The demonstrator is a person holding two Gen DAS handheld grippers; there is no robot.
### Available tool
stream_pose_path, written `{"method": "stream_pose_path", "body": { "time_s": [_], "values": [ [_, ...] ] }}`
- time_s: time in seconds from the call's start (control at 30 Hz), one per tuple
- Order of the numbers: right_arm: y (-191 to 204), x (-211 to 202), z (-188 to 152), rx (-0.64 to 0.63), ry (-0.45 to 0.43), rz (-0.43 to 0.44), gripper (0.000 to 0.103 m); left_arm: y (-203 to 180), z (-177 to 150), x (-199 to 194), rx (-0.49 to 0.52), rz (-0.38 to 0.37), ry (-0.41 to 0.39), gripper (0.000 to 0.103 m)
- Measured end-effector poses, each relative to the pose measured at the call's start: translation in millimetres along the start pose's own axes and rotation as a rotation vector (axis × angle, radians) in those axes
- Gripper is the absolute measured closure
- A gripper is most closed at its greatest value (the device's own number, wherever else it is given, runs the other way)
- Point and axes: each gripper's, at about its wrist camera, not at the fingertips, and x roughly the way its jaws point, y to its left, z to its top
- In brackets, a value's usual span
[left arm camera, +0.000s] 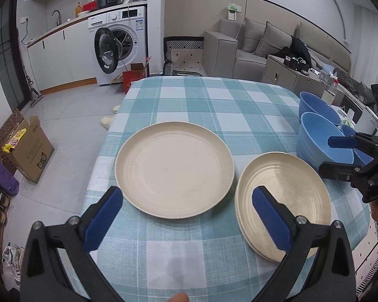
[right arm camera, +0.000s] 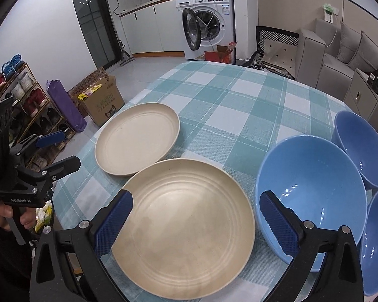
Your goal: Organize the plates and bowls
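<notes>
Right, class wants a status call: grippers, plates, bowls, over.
Left gripper open, empty. Right gripper open, empty. Two cream plates apart on cloth; three blue bowls clustered right. Nothing in the way.

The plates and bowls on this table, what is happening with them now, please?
A person holds a gripper in each hand above the checked table. The left gripper and right gripper are both open, holding nothing. One cream plate lies alone, beside a stack of cream plates. Three blue bowls sit unstacked to the right.
</notes>
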Motion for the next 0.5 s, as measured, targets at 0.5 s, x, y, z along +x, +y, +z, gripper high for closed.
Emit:
{"method": "stream_pose_path", "body": {
  "time_s": [0.5],
  "values": [
    [11.7, 42.4, 39.9, 0.006, 0.054, 0.034, 0.001, 25.1, 6.5, 26.3, -0.043, 0.038, 0.051, 0.000]
  ]
}}
